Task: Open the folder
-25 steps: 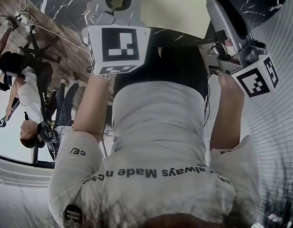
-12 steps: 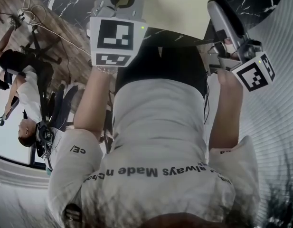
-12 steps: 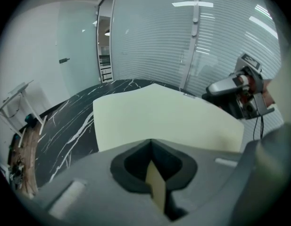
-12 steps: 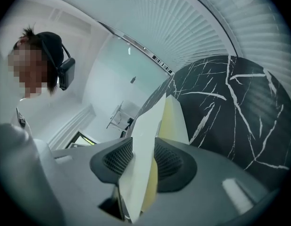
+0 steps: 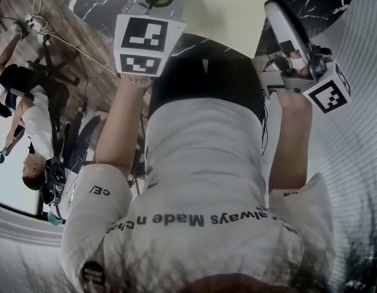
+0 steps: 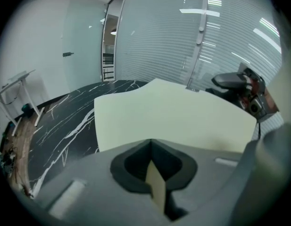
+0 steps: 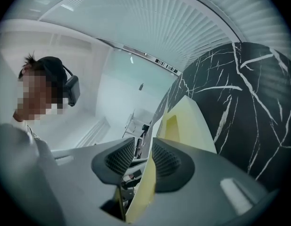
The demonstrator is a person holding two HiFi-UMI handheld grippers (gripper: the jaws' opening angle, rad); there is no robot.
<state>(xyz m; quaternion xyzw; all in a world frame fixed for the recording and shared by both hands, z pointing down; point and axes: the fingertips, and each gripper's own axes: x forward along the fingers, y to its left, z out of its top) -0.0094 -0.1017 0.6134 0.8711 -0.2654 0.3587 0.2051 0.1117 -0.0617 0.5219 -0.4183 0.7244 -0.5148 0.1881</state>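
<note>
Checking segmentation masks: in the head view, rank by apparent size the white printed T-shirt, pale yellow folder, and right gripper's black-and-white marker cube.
1. white printed T-shirt
2. pale yellow folder, partly cut off
3. right gripper's black-and-white marker cube

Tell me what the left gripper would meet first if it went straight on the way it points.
The yellow folder: the left gripper clamps its edge, and the sheet spreads straight ahead. Beyond that probably lies the black marble table, though depth is unclear.
</note>
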